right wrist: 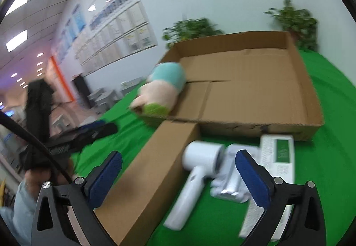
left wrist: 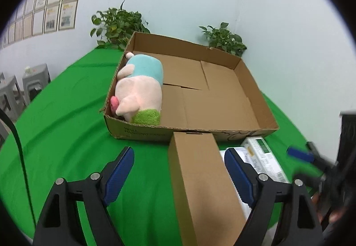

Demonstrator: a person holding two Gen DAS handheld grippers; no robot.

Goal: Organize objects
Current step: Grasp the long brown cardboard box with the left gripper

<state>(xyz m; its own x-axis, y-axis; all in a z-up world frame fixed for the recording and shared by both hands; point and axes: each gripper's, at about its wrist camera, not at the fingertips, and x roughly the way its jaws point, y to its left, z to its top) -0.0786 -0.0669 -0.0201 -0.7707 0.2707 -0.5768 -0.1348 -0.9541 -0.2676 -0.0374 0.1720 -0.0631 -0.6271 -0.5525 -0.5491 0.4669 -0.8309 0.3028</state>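
Observation:
A shallow open cardboard tray (left wrist: 224, 88) (right wrist: 255, 88) sits on the green table. A plush pig toy (left wrist: 140, 88) (right wrist: 164, 92) lies in its left end. A long closed brown carton (left wrist: 200, 183) (right wrist: 153, 175) lies in front of the tray, between the fingers of my open left gripper (left wrist: 179, 177), nearer the right finger. My right gripper (right wrist: 178, 179) is open above a white hair dryer (right wrist: 195, 175). A white pouch (right wrist: 229, 181) and a white-green box (right wrist: 276, 166) (left wrist: 264, 157) lie beside it.
Two potted plants (left wrist: 118, 26) (left wrist: 222, 38) stand behind the tray by the wall. Grey stools (left wrist: 24, 88) stand off the table's left. The other gripper shows blurred at each view's edge (left wrist: 311, 157) (right wrist: 89, 132). Green cloth (left wrist: 66, 123) covers the table.

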